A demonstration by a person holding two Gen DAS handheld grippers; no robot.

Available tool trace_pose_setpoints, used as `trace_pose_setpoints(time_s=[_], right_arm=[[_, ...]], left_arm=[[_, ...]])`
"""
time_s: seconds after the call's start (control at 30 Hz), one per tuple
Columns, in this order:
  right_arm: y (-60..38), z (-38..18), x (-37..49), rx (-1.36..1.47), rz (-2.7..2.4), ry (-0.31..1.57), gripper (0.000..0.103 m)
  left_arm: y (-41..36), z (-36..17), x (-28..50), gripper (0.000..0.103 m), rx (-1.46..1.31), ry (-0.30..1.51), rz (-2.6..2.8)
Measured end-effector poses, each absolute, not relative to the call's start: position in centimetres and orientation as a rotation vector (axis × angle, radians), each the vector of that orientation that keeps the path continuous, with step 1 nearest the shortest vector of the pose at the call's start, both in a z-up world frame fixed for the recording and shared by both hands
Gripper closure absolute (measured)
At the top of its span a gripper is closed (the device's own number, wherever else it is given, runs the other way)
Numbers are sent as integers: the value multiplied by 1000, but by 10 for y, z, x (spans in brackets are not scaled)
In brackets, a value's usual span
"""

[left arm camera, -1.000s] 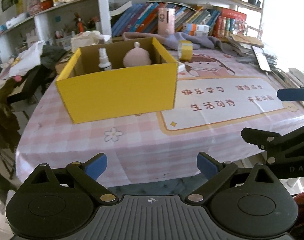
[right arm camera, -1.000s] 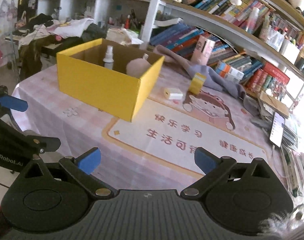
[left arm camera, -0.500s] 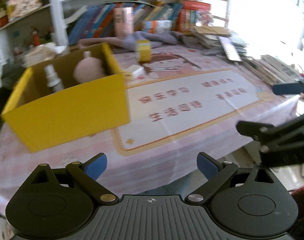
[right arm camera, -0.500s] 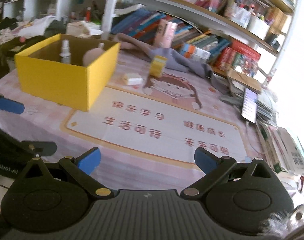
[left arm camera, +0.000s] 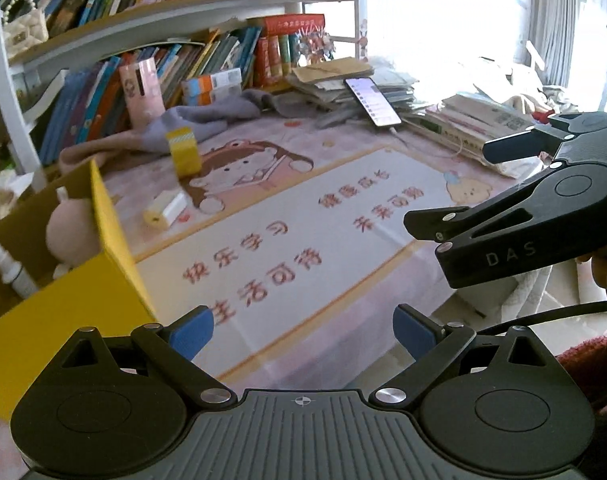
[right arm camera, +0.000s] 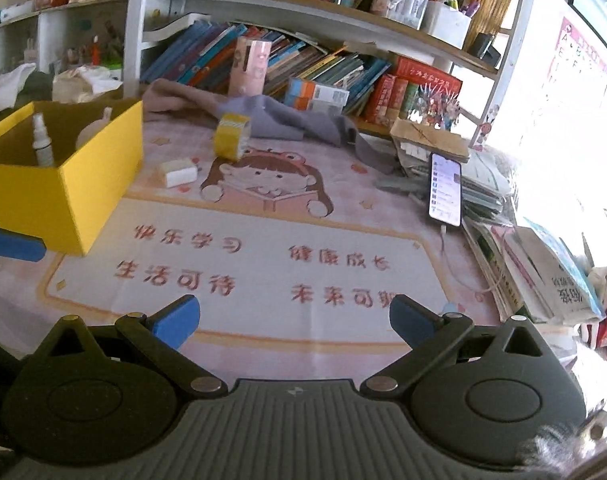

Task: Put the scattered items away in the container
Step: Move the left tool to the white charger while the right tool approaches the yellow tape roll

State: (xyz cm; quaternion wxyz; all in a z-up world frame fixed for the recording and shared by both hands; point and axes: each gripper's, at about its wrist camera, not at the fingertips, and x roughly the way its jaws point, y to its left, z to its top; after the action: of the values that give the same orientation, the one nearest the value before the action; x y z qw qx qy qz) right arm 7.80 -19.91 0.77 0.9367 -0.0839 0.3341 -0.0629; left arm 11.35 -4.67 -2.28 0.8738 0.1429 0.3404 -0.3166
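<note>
One yellow box (right arm camera: 99,184) stands near the left edge of the tabletop (right arm camera: 383,208), open at the top, and two things are inside it: one white spray bottle (right arm camera: 41,142) standing upright toward the left and one pale pink rounded object (right arm camera: 89,134) beside it on the right. Two items lie out on the tabletop beyond the box, toward the far edge: one small white and yellow block (right arm camera: 178,173) lying flat just beside the box's far right corner, and one yellow tape roll (right arm camera: 232,136) standing on its edge a little farther back, touching or just in front of the grey cloth (right arm camera: 287,120) that is draped along the far edge. One printed mat (right arm camera: 263,264) with a cartoon girl and red characters covers the middle of the tabletop, with the block and the roll near its far end. One phone (right arm camera: 445,188) with a lit screen leans on the stacks of books and papers at the right edge. The left gripper (left arm camera: 303,334) hangs over the near edge with its two blue fingertips spread wide apart and nothing between them. The right gripper (right arm camera: 295,324) is likewise released, fingers wide apart and holding nothing, over the near end of the mat.
</note>
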Motion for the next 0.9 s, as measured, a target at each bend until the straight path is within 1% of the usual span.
trace_pose_setpoints(time_s=[0.33, 0.53, 0.67, 0.8, 0.9], right_arm=[[-248, 8, 140, -213, -94, 680, 1], [-281, 10, 189, -212, -29, 668, 2], [-301, 14, 227, -151, 54, 633, 2], [-306, 6, 277, -85, 152, 641, 2], [-301, -3, 315, -44, 228, 650, 3]], left_arm=[[-94, -28, 182, 5, 242, 711, -632], [-114, -26, 228, 5, 239, 683, -493], [-119, -30, 254, 5, 244, 673, -393], [-131, -39, 284, 5, 336, 650, -282], [-134, -46, 311, 5, 330, 672, -197]])
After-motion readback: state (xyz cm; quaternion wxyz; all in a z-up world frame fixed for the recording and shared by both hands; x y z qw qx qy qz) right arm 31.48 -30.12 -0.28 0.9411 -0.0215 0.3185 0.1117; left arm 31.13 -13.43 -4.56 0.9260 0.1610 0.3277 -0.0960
